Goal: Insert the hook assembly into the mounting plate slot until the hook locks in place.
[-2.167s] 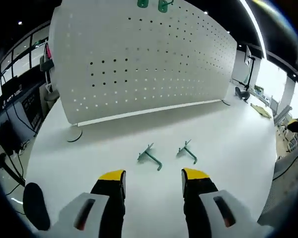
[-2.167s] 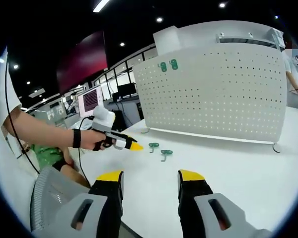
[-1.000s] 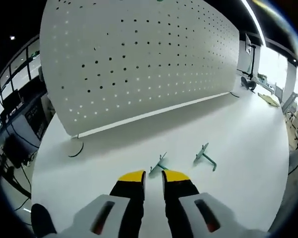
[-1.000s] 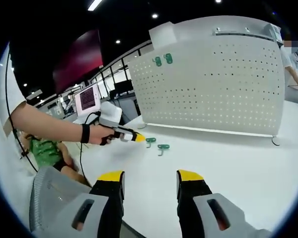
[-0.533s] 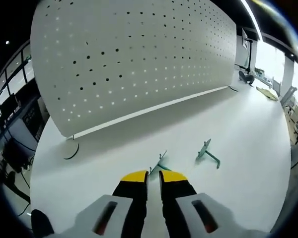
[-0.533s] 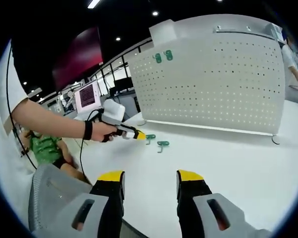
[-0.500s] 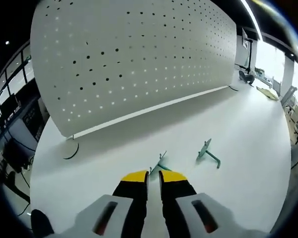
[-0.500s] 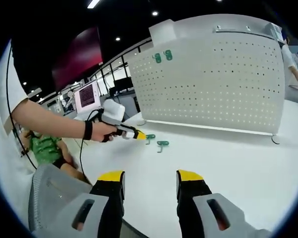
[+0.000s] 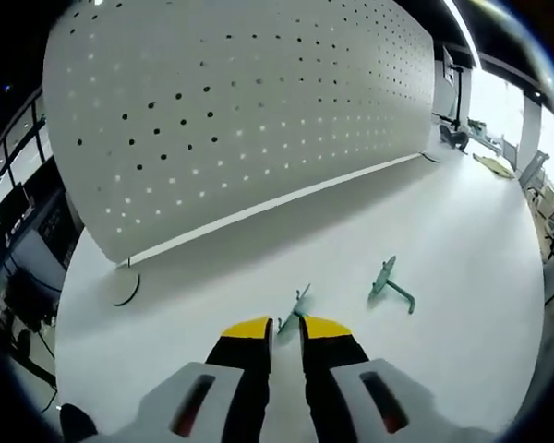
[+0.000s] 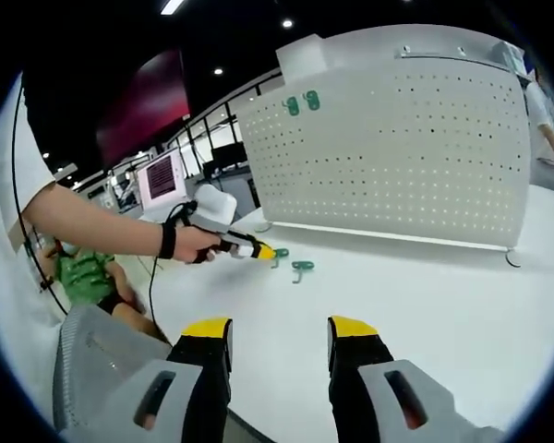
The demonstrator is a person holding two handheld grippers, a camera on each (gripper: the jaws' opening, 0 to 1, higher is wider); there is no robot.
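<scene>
On the white table, my left gripper pinches one green hook; my right gripper hangs unclenched. Another hook waits nearby. Carrying and slotting into the pegboard remain.

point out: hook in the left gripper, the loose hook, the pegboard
held hook point(image 9: 299, 303), left gripper view, on its stem above the gripper tips
loose hook point(image 9: 389, 281), left gripper view, on its shaft
pegboard point(image 10: 415, 157), right gripper view, on its perforated face
</scene>
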